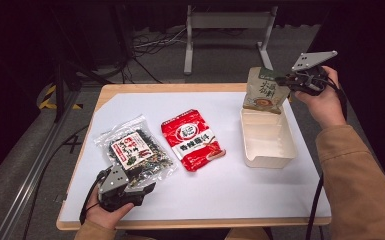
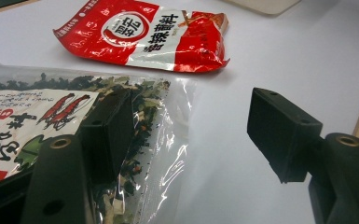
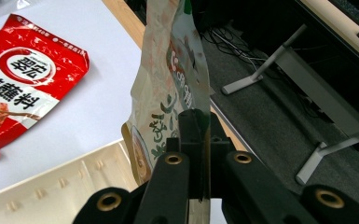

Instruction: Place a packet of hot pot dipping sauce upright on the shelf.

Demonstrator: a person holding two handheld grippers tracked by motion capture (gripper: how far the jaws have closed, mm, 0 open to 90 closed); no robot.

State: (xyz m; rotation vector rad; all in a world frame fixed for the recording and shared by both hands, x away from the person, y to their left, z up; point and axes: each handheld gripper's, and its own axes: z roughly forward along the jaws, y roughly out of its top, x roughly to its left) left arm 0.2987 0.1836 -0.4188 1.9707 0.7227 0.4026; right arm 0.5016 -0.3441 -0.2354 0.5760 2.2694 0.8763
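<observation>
Beige packet [image 1: 265, 90] hangs pinched in right tongs [image 1: 286, 80] above tray [image 1: 268, 141].

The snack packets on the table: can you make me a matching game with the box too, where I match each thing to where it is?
Things:
1. Beige-green foil pouch
2. Red-and-white plastic sachet
3. Clear bag of dark dried vegetables
4. Cream rectangular plastic box

Places:
A. Flat in the table's middle
B. Under the open left tool
C. Pinched in the right tool
D. Below the hanging pouch

Pairs: 1-C, 2-A, 3-B, 4-D
</observation>
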